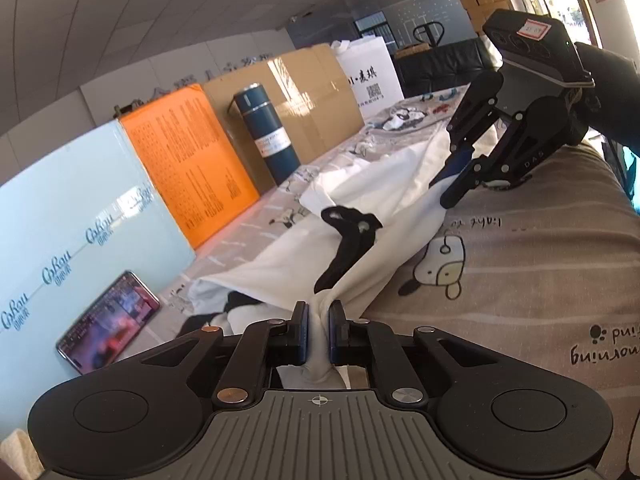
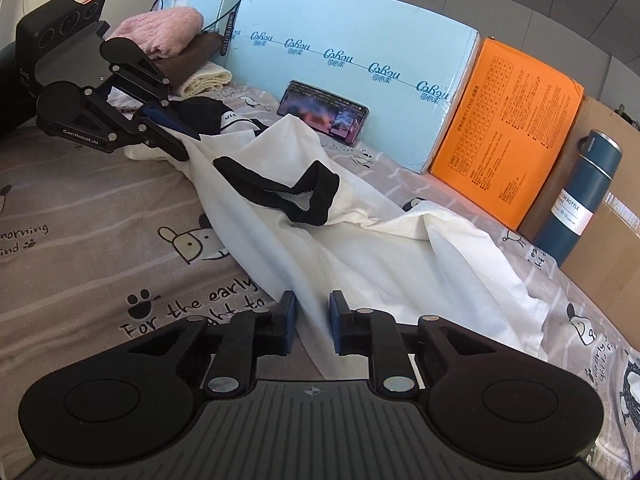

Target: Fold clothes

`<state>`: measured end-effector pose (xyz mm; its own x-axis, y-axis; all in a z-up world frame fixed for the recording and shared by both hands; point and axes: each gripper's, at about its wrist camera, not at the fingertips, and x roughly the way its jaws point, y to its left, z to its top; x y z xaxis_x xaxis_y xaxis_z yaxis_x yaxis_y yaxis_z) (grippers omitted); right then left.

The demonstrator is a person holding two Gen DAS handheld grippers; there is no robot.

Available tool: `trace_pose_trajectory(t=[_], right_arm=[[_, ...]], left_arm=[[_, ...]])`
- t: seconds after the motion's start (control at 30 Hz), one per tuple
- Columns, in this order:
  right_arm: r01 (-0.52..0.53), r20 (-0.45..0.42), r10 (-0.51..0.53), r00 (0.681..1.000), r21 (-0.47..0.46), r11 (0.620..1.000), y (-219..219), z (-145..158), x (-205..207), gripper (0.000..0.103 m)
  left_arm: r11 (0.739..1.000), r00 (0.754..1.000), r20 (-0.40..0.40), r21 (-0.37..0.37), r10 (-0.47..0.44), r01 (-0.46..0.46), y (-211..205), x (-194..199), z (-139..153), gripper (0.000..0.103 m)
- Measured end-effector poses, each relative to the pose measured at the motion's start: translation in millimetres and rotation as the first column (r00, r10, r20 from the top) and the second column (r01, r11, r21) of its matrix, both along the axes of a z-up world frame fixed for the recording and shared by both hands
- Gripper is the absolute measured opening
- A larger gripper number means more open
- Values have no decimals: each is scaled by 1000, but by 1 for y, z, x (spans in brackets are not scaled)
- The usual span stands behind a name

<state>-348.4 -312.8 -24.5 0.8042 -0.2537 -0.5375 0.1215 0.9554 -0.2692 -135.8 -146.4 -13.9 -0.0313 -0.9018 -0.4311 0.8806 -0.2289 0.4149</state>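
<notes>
Cartoon bedsheet (image 2: 100, 208) below – left tongs (image 1: 319, 322) pinch the white shirt (image 2: 360, 240), right tongs (image 2: 313, 322) sit part open around it – it could slip

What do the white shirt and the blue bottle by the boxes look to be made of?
White shirt: thin matte woven or knit fabric, likely cotton; it drapes in soft folds, with a black ribbed collar. Blue bottle: probably painted metal, a smooth satin sheen, with a paper label.
</notes>
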Motion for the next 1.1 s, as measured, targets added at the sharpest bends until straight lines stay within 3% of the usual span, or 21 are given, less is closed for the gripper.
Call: trace_pose_trajectory(t=[0.17, 0.3, 0.43, 0.63, 0.67, 0.7, 0.73, 0.77, 1.0, 1.03, 1.1], right_arm=[[-35, 53, 37, 998, -33, 999, 9, 18, -12, 8], [-80, 74, 83, 994, -39, 996, 21, 29, -26, 5], [-112, 36, 113, 993, -25, 993, 32, 26, -34, 5], [-39, -46, 36, 998, -57, 998, 30, 6, -33, 7], [-28, -64, 24, 998, -70, 997, 30, 3, -32, 16], [-20, -75, 13, 997, -88, 996, 29, 0, -30, 36], [-14, -80, 6, 997, -108, 994, 30, -2, -29, 46], [-10, -85, -1, 996, -121, 993, 29, -3, -27, 50], [50, -108, -69, 992, -173, 984, 6, -5, -15, 46], [70, -117, -93, 989, -185, 980, 1, -5, -14, 40], [89, -133, -116, 984, -197, 976, -5, -4, -14, 14]], left_arm=[[999, 999, 23, -38, -38, 39, 15, -5, 22, 8], [997, 997, 20, -6, -74, 74, 28, -11, 27, 7], [994, 995, -49, 55, -90, 93, 37, -15, 18, 4], [999, 992, -115, 10, -44, 46, 36, -11, 8, 4], [999, 992, -121, -6, -37, 37, 36, -10, 9, 4], [999, 992, -124, -20, -37, 35, 36, -10, 10, 4], [999, 991, -127, -34, -37, 33, 36, -9, 11, 4], [998, 991, -130, -48, -37, 31, 36, -8, 12, 4], [996, 988, -154, -91, -32, 18, 32, -1, 10, 4], [996, 987, -159, -91, -32, 18, 32, 1, 9, 4], [996, 986, -162, -90, -35, 20, 34, 1, 8, 4]])
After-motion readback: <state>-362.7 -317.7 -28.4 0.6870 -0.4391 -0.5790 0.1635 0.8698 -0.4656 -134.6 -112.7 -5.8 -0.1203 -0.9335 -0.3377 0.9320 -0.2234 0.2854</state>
